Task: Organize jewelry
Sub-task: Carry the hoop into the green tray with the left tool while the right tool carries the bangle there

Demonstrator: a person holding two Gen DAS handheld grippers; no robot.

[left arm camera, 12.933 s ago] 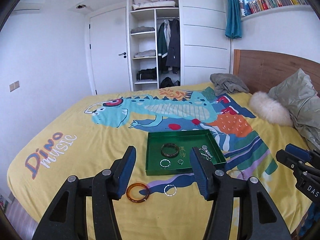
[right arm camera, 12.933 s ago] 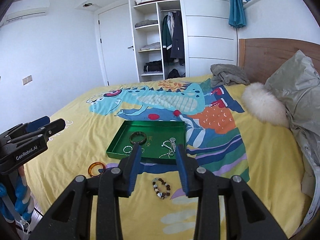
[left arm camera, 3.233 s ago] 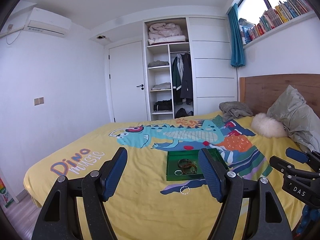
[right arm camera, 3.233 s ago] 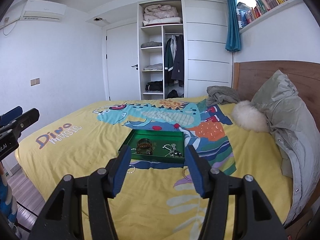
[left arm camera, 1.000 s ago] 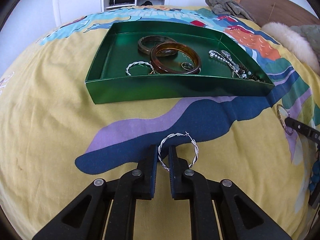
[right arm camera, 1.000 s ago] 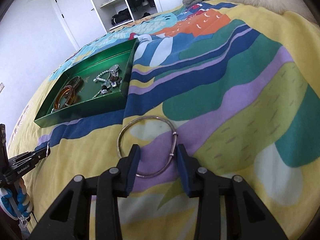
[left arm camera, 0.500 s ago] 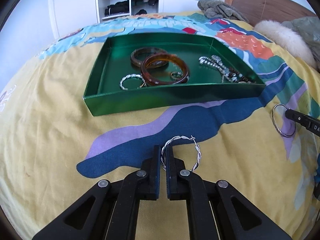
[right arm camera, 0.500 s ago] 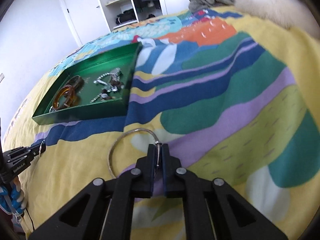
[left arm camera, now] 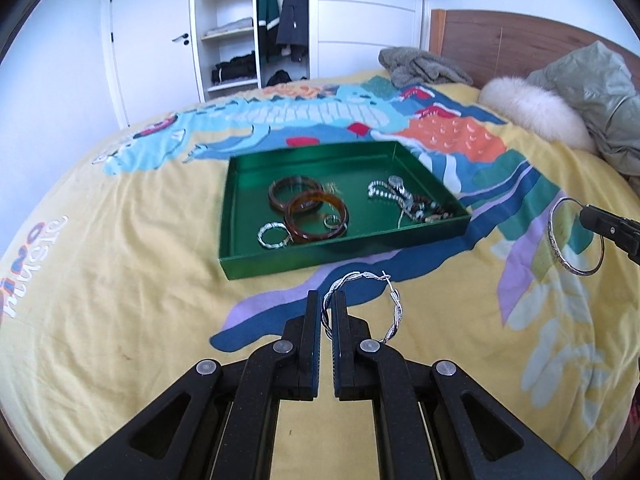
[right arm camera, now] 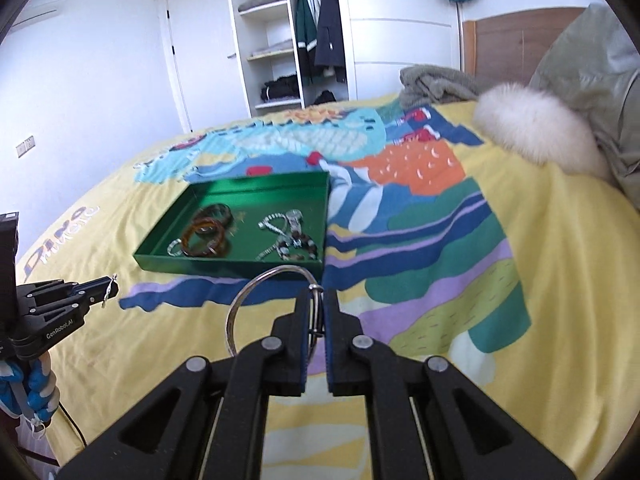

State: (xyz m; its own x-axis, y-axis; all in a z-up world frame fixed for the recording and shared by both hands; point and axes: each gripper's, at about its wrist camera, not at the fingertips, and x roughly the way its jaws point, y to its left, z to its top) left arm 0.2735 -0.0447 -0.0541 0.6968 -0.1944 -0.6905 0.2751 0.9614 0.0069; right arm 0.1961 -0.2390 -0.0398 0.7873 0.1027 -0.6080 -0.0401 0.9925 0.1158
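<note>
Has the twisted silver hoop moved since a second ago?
Yes. The twisted silver hoop, pinched in the left gripper, is lifted off the bedspread, hanging before the green tray.

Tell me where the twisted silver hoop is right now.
In the left wrist view the twisted silver hoop is pinched in the left gripper, held above the yellow bedspread just short of the green tray.
</note>
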